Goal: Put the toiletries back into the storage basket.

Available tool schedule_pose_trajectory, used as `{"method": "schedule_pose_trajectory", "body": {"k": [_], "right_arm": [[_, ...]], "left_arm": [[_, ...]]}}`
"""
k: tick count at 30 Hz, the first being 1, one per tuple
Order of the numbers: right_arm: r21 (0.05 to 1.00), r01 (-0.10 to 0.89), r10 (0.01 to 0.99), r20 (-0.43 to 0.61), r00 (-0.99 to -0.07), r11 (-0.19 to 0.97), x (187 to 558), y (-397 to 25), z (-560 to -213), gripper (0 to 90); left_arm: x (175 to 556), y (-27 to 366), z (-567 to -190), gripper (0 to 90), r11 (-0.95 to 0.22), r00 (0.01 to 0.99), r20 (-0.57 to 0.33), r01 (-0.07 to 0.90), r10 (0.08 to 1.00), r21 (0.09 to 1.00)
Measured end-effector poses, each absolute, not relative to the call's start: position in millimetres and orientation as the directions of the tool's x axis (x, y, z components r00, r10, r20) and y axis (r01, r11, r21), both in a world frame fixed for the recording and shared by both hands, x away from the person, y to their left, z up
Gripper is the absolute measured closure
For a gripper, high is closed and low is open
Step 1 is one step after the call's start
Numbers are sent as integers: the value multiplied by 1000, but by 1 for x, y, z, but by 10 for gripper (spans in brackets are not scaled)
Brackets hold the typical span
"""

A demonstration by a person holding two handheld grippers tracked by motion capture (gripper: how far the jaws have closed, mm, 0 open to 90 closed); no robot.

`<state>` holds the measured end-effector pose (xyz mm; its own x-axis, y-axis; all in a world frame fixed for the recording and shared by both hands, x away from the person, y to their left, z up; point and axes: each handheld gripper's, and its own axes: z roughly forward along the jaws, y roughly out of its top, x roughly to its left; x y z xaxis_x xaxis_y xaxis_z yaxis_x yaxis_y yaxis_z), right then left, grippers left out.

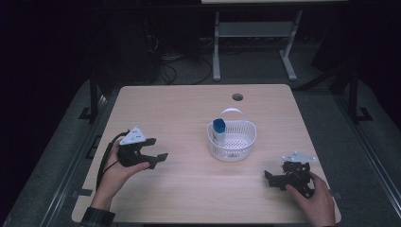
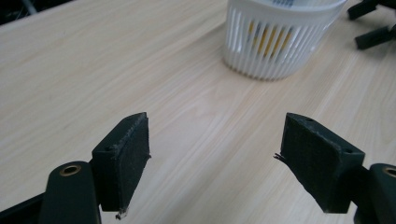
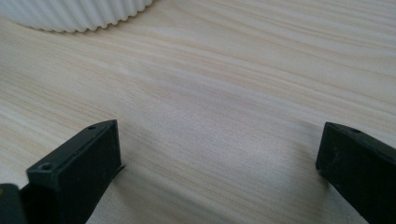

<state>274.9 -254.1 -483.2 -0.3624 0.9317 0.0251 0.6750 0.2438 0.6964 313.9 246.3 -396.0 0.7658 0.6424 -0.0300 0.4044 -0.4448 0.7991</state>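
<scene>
The counter [image 1: 179, 189] was a pale wood-grain top, and both tools hung low over its near part with bare wood under them. Ahead of the two tools, roughly between them and farther from the person, stood the basket [image 1: 231, 139]: white, round, with slotted walls and a thin hoop handle raised at its far side. It stood upright with its mouth facing up, and its handle arched across from side to side as the high view showed it.

The left tool [image 1: 153, 156] sat in the person's left hand [image 1: 116, 172], its jaws spread wide apart with nothing between them, pointing toward the basket. Its own view placed the basket [image 2: 275, 42] ahead and to the right of its jaws, well apart from them, and through the slots showed yellow and dark stripes that the high view did not resolve. That view also caught the black jaw tips of the other tool at its upper right corner.

The right tool [image 1: 279, 177] lay in the right hand [image 1: 317, 198], jaws likewise spread wide and empty. Its own view gave the ribbed lower wall of the basket [image 3: 79, 14] ahead and to the left.

Inside the basket, against its left wall, stood a small bottle [image 1: 219, 130], upright, long axis vertical, white-bodied with a blue top pointing up.
</scene>
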Motion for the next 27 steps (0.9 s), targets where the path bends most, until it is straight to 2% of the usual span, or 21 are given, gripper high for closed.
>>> {"method": "schedule_pose_trajectory", "body": {"k": [27], "right_arm": [[696,676,932,24,-361,243,276,-254,-483,0]], "left_arm": [[282,309,-454,231,-494,654,-12,583,756,645]]}}
